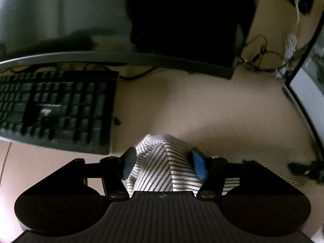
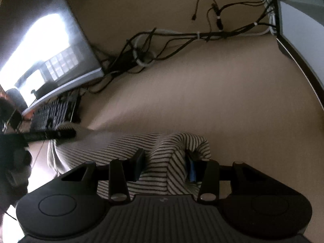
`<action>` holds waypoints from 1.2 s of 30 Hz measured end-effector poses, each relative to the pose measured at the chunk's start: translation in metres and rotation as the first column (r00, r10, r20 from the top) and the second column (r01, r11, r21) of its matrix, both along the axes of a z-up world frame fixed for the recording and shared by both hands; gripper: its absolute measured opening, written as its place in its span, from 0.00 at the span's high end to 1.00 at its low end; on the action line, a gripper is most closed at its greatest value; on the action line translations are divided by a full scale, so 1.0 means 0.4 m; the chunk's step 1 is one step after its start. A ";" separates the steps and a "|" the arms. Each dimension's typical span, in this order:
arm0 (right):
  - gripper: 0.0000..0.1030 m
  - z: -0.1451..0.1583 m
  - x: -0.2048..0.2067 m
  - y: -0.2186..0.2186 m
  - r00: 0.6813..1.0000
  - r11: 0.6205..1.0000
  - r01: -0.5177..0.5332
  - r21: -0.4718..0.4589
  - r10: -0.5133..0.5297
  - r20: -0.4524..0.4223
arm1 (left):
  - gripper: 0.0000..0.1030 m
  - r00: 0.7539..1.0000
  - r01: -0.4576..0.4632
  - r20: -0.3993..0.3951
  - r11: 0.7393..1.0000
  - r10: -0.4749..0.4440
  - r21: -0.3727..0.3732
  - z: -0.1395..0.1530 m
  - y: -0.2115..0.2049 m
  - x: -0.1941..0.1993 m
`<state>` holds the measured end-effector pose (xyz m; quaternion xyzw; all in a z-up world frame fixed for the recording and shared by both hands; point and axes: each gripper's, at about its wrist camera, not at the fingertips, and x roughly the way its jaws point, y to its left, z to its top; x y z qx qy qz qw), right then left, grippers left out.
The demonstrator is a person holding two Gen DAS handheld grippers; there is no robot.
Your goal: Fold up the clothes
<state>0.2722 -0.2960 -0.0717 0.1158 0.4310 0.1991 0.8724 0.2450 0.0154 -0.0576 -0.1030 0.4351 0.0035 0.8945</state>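
Between your two grippers, the striped garment [image 2: 113,147] stretches across the tan desk [image 2: 202,93], so its long axis runs side to side, from one hand over to the other. Your left gripper [image 1: 164,163] has a bunched end of the cloth [image 1: 160,162] rising as a hump right between its blue pads [image 1: 199,166], and both pads look pressed into the fabric, so I'd call that clenched on the garment. Your right gripper [image 2: 165,162] looks the same: a rolled ridge of stripes is wedged between its fingers [image 2: 139,162], jaws fairly narrow, gripping cloth.

What matters for the next move, I reckon: each hand has its own end, with the slack middle lying flat on the desk between them. The keyboard [image 1: 54,105] sits just beyond your left hand and the cable tangle [image 2: 141,50] is well past your right, so if you carry an edge over, fold toward the bare desk.
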 end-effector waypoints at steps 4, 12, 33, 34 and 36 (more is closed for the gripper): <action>0.59 0.006 -0.011 0.024 0.999 0.998 -0.011 -0.059 0.013 0.036 | 0.29 0.999 0.018 -0.023 0.989 -0.022 -0.148 0.024 0.020 -0.044; 0.46 0.032 -0.032 0.012 0.999 0.997 0.036 -0.072 -0.035 0.014 | 0.35 0.998 0.053 -0.034 0.998 -0.054 -0.033 -0.026 -0.028 -0.036; 0.15 0.041 0.131 0.343 0.780 0.765 -0.603 -0.228 0.625 0.034 | 0.23 0.996 0.004 -0.085 0.999 -0.008 -0.047 -0.058 0.026 -0.053; 0.15 0.026 0.157 0.355 0.773 0.758 -0.620 -0.200 0.634 0.010 | 0.23 0.996 -0.003 -0.086 0.999 -0.001 -0.054 -0.058 0.031 -0.055; 0.13 -0.002 0.207 0.368 0.760 0.751 -0.647 -0.133 0.649 -0.035 | 0.23 0.996 -0.028 -0.092 0.997 0.021 -0.075 -0.059 0.042 -0.058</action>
